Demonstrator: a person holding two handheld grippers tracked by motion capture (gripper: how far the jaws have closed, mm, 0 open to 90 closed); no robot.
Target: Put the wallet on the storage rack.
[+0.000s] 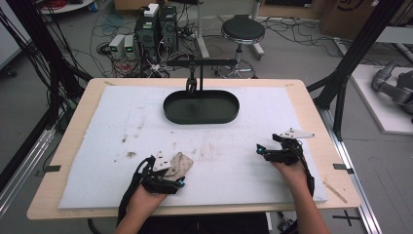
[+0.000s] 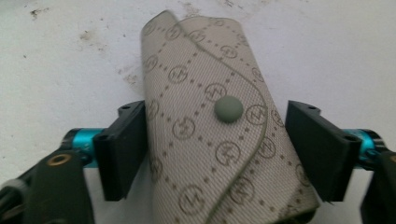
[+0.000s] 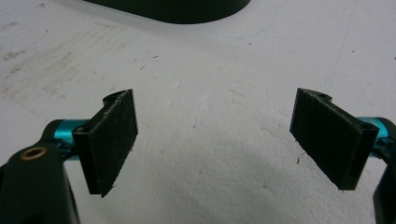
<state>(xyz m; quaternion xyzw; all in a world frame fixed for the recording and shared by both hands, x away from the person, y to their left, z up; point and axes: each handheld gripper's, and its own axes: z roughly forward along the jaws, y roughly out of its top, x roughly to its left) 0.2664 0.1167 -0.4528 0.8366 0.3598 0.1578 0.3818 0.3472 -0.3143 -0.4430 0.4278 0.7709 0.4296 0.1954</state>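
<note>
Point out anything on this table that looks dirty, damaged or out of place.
The white foam mat carries brown smudges and scuffs left of centre. The beige monogrammed snap pouch lies askew between the left gripper's jaws.

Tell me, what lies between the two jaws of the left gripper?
A beige patterned pouch with a round snap lies on the white mat between them, seen in the left gripper view; the left gripper stands open.

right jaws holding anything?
No. In the right gripper view the right gripper has its jaws wide apart over bare white foam, nothing between them.
</note>
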